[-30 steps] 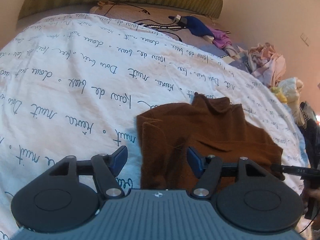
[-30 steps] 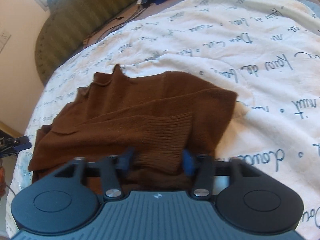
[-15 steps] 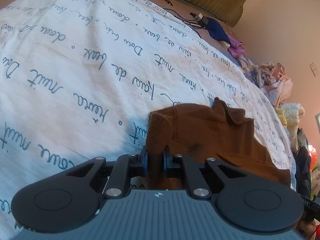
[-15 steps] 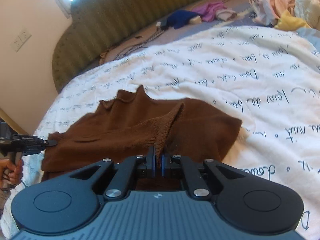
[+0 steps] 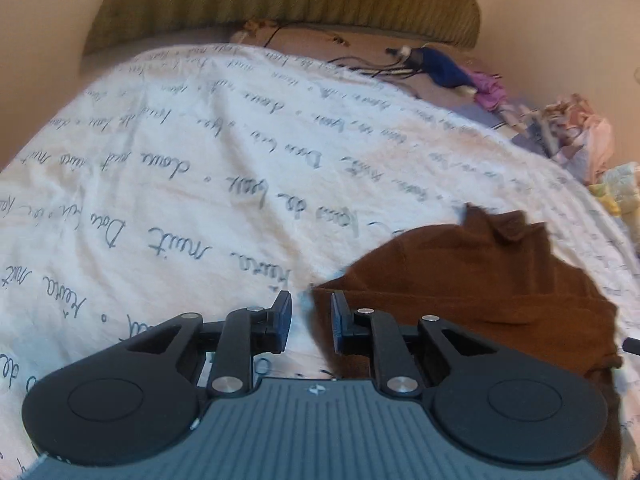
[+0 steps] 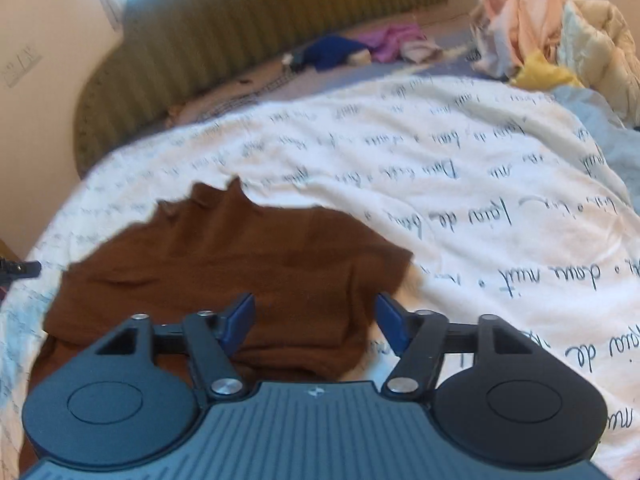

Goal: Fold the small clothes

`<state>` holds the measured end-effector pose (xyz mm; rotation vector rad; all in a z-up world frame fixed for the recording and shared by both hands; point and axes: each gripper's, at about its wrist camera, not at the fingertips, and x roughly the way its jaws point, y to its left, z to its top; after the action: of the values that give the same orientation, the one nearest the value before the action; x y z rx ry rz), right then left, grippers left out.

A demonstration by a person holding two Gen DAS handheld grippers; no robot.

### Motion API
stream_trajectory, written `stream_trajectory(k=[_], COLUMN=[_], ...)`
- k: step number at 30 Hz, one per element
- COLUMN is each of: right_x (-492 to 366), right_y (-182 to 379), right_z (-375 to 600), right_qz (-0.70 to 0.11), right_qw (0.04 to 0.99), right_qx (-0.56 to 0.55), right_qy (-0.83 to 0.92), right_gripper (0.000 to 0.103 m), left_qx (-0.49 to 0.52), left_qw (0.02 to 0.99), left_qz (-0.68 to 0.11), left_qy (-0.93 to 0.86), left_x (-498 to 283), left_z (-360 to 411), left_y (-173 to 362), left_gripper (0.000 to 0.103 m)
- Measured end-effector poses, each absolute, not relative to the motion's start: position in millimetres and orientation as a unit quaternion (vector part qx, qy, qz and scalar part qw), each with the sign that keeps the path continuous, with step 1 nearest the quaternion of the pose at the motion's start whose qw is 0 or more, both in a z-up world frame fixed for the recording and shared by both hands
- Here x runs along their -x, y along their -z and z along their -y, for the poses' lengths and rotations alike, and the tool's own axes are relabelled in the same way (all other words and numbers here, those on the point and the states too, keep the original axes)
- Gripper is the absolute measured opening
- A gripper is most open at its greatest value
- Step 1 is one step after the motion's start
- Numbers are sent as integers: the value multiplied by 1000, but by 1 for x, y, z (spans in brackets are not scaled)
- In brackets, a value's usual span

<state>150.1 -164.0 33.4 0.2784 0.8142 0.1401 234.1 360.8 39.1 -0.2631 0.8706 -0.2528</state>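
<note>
A brown knit sweater [image 5: 460, 280] lies flat on the white blanket with script print [image 5: 180, 168], collar pointing away from me. In the left wrist view my left gripper [image 5: 311, 318] hovers at the sweater's left corner, jaws partly apart, with the cloth edge beside the right finger and nothing pinched. From the right wrist, the same sweater [image 6: 240, 256] spreads under my right gripper [image 6: 316, 322], which stands wide open over its near right part. The blanket [image 6: 480, 184] stretches off to the right.
A green striped headboard [image 6: 260, 20] closes the far side. Loose clothes pile [image 6: 560, 32] at the back right, with blue and purple garments [image 6: 360, 46] and cables [image 5: 360, 66] near the headboard. The other gripper's tip [image 6: 20, 270] shows at the left edge.
Half a second ago both grippers were shut on folds of the sweater. Both have opened and let go, and the cloth now lies flat. Both views have pulled back and tilted up.
</note>
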Motion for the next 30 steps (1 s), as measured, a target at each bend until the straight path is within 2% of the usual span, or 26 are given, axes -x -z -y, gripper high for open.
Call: stream_trajectory(k=[2, 4, 5, 8, 9, 10, 11, 12, 13, 14, 18, 19, 20, 21, 22, 23, 25, 28, 29, 30], right_x=[-158, -169, -177, -183, -182, -176, -168, -164, -164, -161, -127, -117, -111, -106, -102, -103, -111, -116, -107, -99], right_y=[-37, -28, -19, 6, 14, 24, 33, 38, 40, 39, 5, -4, -9, -11, -12, -8, 7, 37, 38, 38], right_z=[154, 141, 133, 113, 106, 101, 103, 113, 127, 140, 145, 140, 132, 120, 103, 88, 64, 46, 45, 46], right_qz=[-380, -383, -395, -420, -428, -428, -417, -415, -428, -433, -381, -361, -350, -342, -338, -342, -366, -408, -393, -393], right_qw=[908, 905, 900, 900, 901, 903, 907, 908, 904, 901, 923, 929, 930, 932, 935, 934, 924, 910, 917, 918], right_qx=[-144, -147, -142, -83, -36, 21, 54, 47, 15, -29, -47, -71, -85, -81, -63, -49, -32, 3, 9, 11], right_qy=[-100, -115, -118, -82, -56, -37, -40, -27, -18, -22, -30, -45, -69, -88, -93, -95, -103, -72, -65, -56], right_gripper=[67, 70, 70, 69, 69, 72, 79, 101, 103, 103, 100, 99, 96, 87, 79, 77, 69, 69, 69, 69], left_qx=[149, 167, 164, 99, 89, 86, 80, 80, 88, 107, 124, 134, 135, 137, 141, 140, 111, 88, 78, 52], left_qw=[884, 876, 871, 876, 877, 885, 888, 890, 890, 888, 891, 894, 900, 907, 911, 911, 904, 891, 891, 903], left_qz=[-408, -405, -417, -441, -447, -433, -429, -428, -430, -432, -426, -416, -398, -378, -364, -360, -376, -416, -423, -401], left_qy=[174, 199, 204, 167, 153, 150, 148, 136, 123, 117, 97, 104, 112, 127, 136, 146, 173, 158, 145, 147], left_x=[-216, -203, -202, -198, -199, -195, -192, -190, -189, -188, -175, -167, -158, -146, -134, -123, -109, -101, -99, -92], left_z=[-340, -315, -303, -276, -277, -282, -287, -295, -304, -315, -329, -326, -319, -308, -298, -286, -253, -230, -229, -229], left_y=[-46, -37, -27, 13, 26, 32, 33, 35, 36, 39, 19, 8, -4, -15, -21, -22, -12, 22, 33, 39], left_gripper=[41, 52, 55, 55, 54, 45, 38, 31, 19, 14, 10, 15, 42, 56, 76, 86, 83, 82, 79, 80])
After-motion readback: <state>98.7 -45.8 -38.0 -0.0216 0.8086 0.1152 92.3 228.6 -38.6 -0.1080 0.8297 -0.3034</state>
